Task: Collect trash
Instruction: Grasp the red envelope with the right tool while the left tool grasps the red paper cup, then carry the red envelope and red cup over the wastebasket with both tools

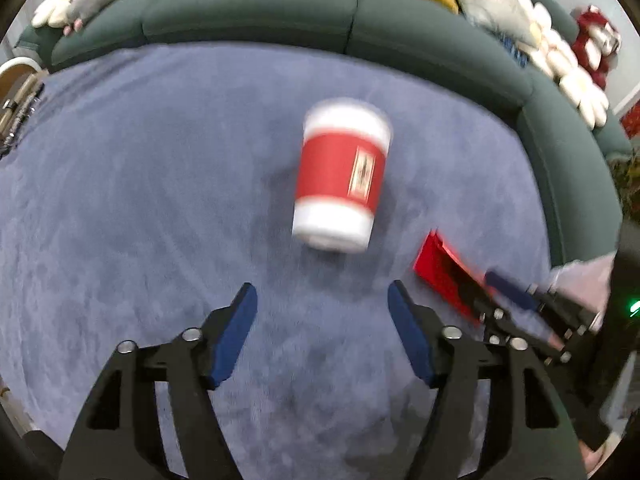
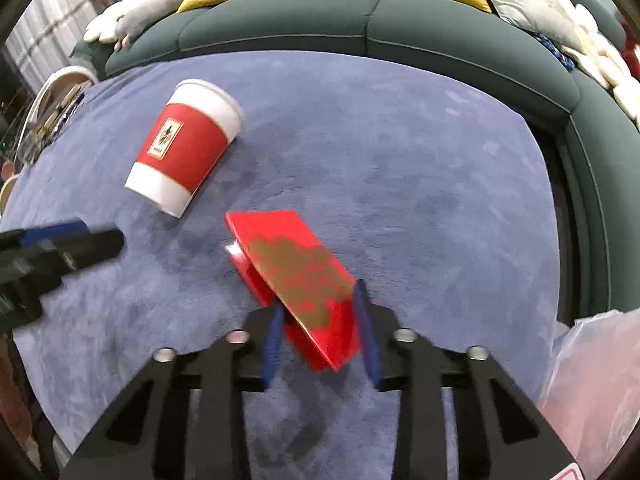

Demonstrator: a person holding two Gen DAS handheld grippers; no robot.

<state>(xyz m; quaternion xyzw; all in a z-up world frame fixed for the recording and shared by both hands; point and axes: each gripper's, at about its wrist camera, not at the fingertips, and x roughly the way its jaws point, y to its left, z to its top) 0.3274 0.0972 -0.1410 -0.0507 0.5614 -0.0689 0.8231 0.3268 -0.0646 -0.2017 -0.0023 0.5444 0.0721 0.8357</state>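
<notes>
Left tongs (image 1: 322, 324) stand spread and empty, aimed down at the blue carpet (image 1: 140, 200) just short of the paper cup (image 1: 340, 176); my reading is that they are lined up to take it next; right tongs (image 2: 320, 332) pinch 1 red packet (image 2: 296, 276) by its near end, tilted and seemingly lifted clear of the carpet, likely bound for the clear plastic bag (image 2: 592, 380) just right of the packet; the red-and-white cup lies on its side up and left of the packet, apart from it; counted: 1 cup, 1 packet, 1 bag, 2 tongs; a green sofa (image 2: 360, 28) curves behind the cup.
</notes>
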